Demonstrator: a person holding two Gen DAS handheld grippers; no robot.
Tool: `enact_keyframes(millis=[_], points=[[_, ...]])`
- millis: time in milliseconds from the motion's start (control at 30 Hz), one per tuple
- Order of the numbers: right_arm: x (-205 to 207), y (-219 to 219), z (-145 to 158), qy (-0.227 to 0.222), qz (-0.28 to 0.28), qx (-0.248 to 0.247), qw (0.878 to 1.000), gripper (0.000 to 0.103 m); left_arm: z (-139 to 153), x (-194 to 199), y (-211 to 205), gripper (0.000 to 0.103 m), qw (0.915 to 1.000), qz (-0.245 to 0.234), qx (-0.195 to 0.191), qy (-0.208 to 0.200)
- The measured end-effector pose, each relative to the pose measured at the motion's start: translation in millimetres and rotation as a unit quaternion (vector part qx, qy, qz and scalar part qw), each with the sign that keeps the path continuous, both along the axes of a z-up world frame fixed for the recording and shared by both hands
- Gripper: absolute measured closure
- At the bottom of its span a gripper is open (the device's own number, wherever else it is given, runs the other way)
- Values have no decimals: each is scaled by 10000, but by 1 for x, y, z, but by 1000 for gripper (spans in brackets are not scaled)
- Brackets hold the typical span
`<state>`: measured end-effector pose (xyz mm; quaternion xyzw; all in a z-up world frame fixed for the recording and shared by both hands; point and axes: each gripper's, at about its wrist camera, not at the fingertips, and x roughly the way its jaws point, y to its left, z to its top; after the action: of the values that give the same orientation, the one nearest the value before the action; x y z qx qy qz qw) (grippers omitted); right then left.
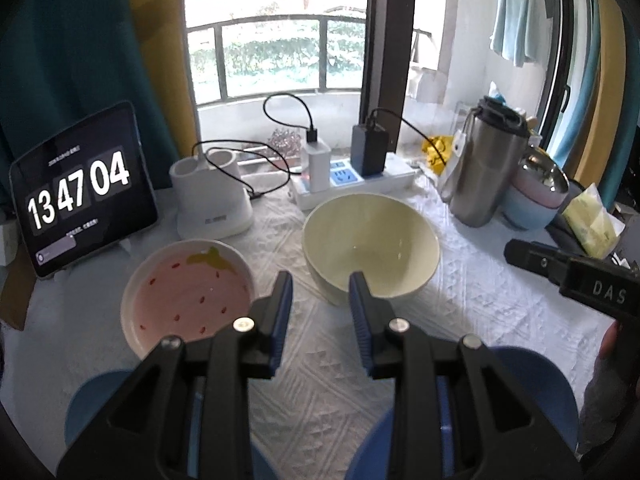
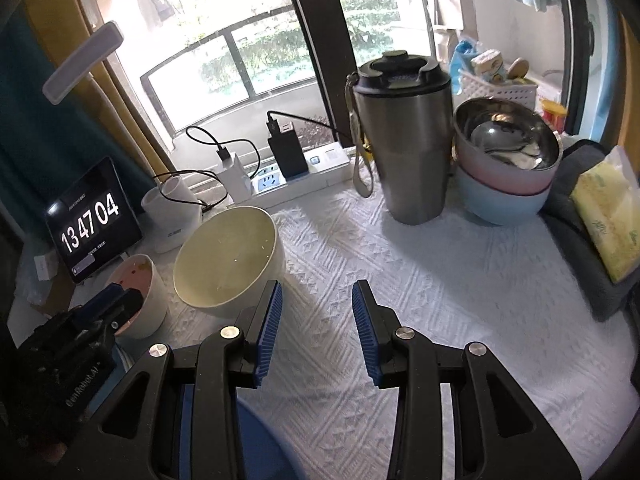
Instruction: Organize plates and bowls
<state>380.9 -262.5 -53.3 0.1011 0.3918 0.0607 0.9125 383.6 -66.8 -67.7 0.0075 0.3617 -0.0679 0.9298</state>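
The cream bowl (image 1: 370, 246) sits on the counter (image 1: 480, 320), with the pink strawberry bowl (image 1: 188, 294) just beside it at nine o'clock. The left gripper (image 1: 320, 280) hangs near both, fingers apart and holding nothing. The right gripper (image 2: 317, 287) at three o'clock is also open and empty.

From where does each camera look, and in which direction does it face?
Left wrist: on the left gripper, looking forward and down at the pink dish and cream bowl; a hand shows at right.
Right wrist: on the right gripper, facing the tumbler; no hand is clear.
Both views share the bowl, clock and window.
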Motion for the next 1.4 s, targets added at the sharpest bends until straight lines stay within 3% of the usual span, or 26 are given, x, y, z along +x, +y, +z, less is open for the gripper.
enact_keyframes(millis=[267, 400, 733, 833, 1100, 1400], points=[[24, -2, 1, 61, 102, 120, 9999, 64, -11, 30, 15, 72, 9956, -153, -643, 664], [37, -4, -1, 147, 177, 198, 9995, 64, -11, 43, 18, 72, 9962, -50, -512, 697], [71, 13, -10, 612, 627, 354, 9955, 63, -29, 70, 13, 70, 9910, -226, -502, 1218], [83, 22, -19, 971, 890, 397, 9905, 55, -32, 77, 8, 63, 9913, -267, -329, 1245], [115, 42, -48, 1927, 1198, 332, 9734, 55, -43, 92, 2, 59, 9890, -413, -228, 1402], [123, 46, -62, 2191, 1357, 575, 9645, 55, -48, 93, -13, 60, 9899, -648, -42, 1261]])
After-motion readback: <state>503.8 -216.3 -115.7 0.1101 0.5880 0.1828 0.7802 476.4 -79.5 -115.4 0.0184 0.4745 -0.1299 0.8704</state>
